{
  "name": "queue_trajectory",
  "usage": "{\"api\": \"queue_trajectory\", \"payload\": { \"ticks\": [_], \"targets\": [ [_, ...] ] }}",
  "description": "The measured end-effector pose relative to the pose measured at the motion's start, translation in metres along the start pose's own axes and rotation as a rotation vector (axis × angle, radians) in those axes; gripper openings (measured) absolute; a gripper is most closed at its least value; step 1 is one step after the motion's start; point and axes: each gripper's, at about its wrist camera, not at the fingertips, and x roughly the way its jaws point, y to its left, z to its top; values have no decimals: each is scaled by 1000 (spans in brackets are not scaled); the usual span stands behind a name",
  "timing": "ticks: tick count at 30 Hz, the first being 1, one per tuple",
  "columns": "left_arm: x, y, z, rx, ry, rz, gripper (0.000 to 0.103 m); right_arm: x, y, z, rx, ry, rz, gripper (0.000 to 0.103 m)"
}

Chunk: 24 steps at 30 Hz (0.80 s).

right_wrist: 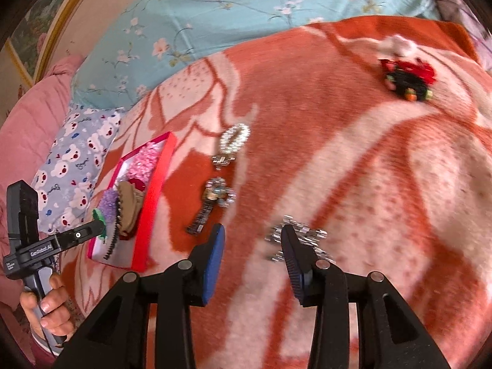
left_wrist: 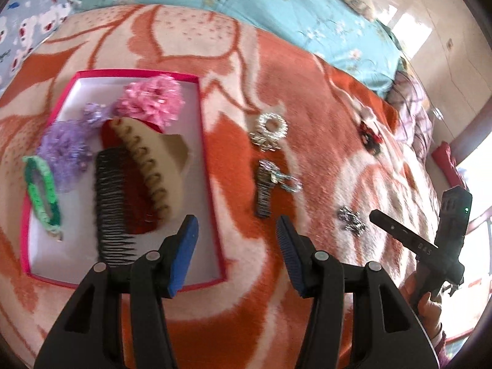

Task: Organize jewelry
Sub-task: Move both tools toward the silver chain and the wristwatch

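Blanket (right_wrist: 369,153) bears silver clip (right_wrist: 299,240) touching right claw (right_wrist: 252,240).

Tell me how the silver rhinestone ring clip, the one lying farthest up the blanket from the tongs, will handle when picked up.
The silver rhinestone ring clip looks rigid, so it probably keeps its shape. Its faceted stones and open ring suggest little flat surface to pinch, so it may twist. Lying on the fuzzy orange and white blanket, it might snag.

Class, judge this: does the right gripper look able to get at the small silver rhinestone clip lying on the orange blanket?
Probably yes: the right gripper is open, the small silver rhinestone clip lies just beyond its right finger, uncovered.
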Motion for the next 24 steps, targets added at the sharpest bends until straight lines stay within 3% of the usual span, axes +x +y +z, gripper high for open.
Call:
{"api": "queue_trajectory", "payload": {
  "ticks": [10,20,24],
  "targets": [
    [21,-45,-8,82,55,-30,52,-12,-24,-11,14,3,-42,44],
    [49,-56,-10,105,107,-21,52,4,-23,-13,-45,46,-72,48],
    [65,-58,-6,124,128,-3,52,15,-18,-12,-93,70,-89,56]
  ]
}}
